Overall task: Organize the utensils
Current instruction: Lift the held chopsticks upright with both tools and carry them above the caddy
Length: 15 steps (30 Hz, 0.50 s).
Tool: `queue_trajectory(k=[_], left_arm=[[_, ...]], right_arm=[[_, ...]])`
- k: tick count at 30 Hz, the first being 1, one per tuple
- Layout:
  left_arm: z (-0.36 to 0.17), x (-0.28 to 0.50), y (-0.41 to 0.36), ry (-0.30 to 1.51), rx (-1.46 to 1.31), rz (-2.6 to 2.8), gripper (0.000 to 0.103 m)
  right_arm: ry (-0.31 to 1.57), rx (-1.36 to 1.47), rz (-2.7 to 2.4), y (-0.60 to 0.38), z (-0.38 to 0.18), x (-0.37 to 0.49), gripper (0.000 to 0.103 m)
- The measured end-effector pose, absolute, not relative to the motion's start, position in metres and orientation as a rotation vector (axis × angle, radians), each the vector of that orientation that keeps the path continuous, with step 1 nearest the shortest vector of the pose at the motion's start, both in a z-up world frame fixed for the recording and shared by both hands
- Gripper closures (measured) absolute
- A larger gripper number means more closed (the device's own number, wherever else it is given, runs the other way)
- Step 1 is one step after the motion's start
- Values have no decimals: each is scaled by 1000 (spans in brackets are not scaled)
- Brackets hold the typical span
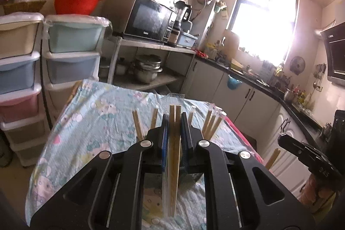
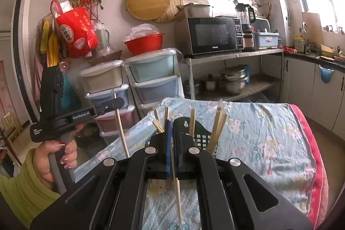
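My left gripper (image 1: 175, 120) is shut on a wrapped pair of wooden chopsticks (image 1: 174, 156), held upright above the table. It also shows in the right wrist view (image 2: 117, 103), gripping the chopsticks (image 2: 121, 130). My right gripper (image 2: 172, 124) is shut on another wrapped pair of chopsticks (image 2: 177, 191). A black perforated utensil holder (image 2: 201, 137) stands on the table just beyond it, with several wrapped chopsticks (image 2: 216, 130) standing in it. These chopsticks (image 1: 212, 123) also show in the left wrist view; the holder is hidden there.
The table wears a light blue cartoon-print cloth (image 1: 97, 113) with a pink edge (image 2: 317, 165). Plastic drawer towers (image 1: 71, 53) stand at the left. A shelf with a microwave (image 2: 212, 35) and pots (image 2: 234, 80) lies behind. A kitchen counter (image 1: 269, 85) runs along the right.
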<state>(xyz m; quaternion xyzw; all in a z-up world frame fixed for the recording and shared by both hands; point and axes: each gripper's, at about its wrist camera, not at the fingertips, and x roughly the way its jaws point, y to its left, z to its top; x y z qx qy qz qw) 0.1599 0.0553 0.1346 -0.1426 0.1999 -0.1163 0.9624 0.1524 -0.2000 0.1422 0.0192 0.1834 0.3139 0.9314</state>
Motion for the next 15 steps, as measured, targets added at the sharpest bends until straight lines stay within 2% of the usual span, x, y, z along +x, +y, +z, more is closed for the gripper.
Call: queue_trajectory(k=[15], left_arm=[[182,171,60,296,-277,-218,96]], right_arm=[[275,30,666,-177,185,166,101]])
